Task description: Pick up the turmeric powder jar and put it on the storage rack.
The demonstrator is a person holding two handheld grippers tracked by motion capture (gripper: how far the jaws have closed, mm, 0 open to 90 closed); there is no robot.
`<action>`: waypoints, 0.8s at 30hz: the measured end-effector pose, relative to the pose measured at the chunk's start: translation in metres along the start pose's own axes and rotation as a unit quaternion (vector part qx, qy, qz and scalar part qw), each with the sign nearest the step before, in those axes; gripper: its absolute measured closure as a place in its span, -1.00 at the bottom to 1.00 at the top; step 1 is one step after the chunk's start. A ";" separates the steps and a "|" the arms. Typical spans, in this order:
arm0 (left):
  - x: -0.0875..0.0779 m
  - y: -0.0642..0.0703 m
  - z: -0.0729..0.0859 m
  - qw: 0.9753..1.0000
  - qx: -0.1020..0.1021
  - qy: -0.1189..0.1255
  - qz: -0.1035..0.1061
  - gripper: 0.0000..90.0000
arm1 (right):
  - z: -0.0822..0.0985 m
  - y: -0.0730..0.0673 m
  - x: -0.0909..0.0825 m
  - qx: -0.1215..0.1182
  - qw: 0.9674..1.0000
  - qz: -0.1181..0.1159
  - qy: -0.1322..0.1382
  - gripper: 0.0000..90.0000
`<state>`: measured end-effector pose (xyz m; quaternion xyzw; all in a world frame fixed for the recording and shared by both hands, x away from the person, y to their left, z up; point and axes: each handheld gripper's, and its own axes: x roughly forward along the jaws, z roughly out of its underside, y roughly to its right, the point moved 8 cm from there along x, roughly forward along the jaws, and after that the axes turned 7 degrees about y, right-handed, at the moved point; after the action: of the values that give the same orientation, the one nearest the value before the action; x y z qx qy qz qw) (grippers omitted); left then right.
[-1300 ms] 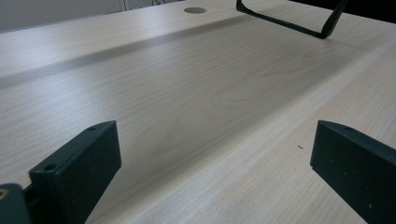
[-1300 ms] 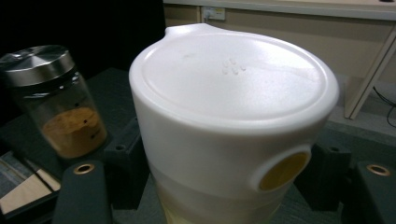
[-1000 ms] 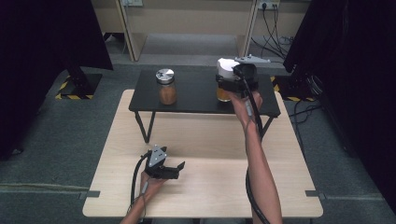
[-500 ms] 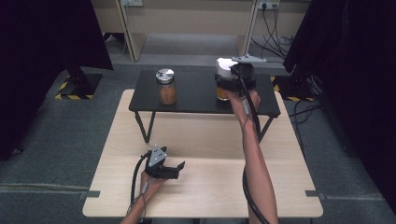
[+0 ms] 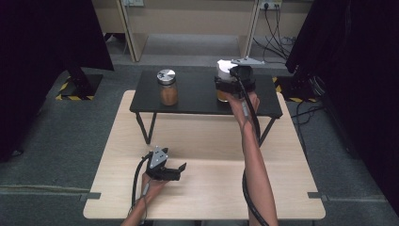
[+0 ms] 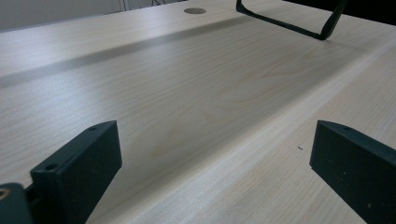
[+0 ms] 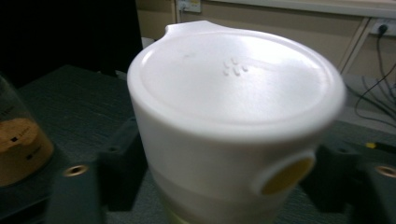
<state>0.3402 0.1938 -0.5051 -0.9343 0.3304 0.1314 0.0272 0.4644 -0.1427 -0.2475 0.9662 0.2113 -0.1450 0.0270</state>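
A container with a white lid [image 5: 225, 67] and an orange lower part stands at the right of a low black shelf [image 5: 197, 101]. My right gripper [image 5: 227, 88] is shut on the container. In the right gripper view the white lid [image 7: 233, 84] looms close, with the right gripper [image 7: 224, 182] holding a black jaw tight against each side. A glass jar with a silver lid and brown contents [image 5: 168, 88] stands at the shelf's left, apart from the container. My left gripper [image 5: 180, 172] lies on the wooden table [image 5: 211, 141] near the front, open with nothing between its jaws [image 6: 215, 154].
The shelf stands on thin black legs [image 6: 289, 28] at the far half of the table. A round cable hole [image 6: 194, 10] lies in the tabletop. Grey carpet and dark curtains surround the table. Cables hang at the back right [image 5: 277, 28].
The right hand and its gripper have shifted very slightly at the white-lidded container. The left gripper has not moved.
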 end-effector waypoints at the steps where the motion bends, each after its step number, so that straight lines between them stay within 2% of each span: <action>1: 0.000 0.000 0.000 1.000 0.000 0.000 0.000 -0.97 | 0.000 0.000 0.000 -0.001 1.000 -0.002 -0.002 -0.75; 5: 0.000 0.000 0.000 1.000 0.000 0.000 0.000 -0.97 | 0.002 0.004 -0.004 -0.006 1.000 -0.009 0.013 -1.00; 8: 0.000 0.000 0.000 1.000 0.001 0.000 0.000 -0.97 | 0.004 0.004 -0.008 -0.008 1.000 -0.003 0.026 -1.00; 11: 0.000 0.000 0.000 1.000 0.000 0.001 0.000 -0.97 | 0.005 0.007 -0.015 -0.022 0.999 -0.016 0.028 -1.00; 14: 0.000 0.000 0.000 1.000 0.001 0.000 0.000 -0.97 | 0.006 0.008 -0.023 -0.036 0.999 -0.014 0.029 -1.00; 17: 0.000 0.000 0.000 1.000 0.001 0.000 0.000 -0.97 | 0.010 0.013 -0.037 -0.039 0.998 -0.040 0.036 -1.00; 21: 0.000 0.001 0.000 1.000 0.003 -0.001 0.000 -0.97 | 0.015 0.012 -0.048 -0.049 0.998 -0.038 0.026 -1.00; 24: 0.000 0.001 0.000 1.000 0.002 0.000 0.000 -0.97 | 0.025 0.016 -0.057 -0.044 0.997 -0.064 0.031 -1.00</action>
<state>0.3399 0.1932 -0.5049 -0.9342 0.3305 0.1310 0.0296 0.4148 -0.1835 -0.2547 0.9527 0.2795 -0.1070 0.0536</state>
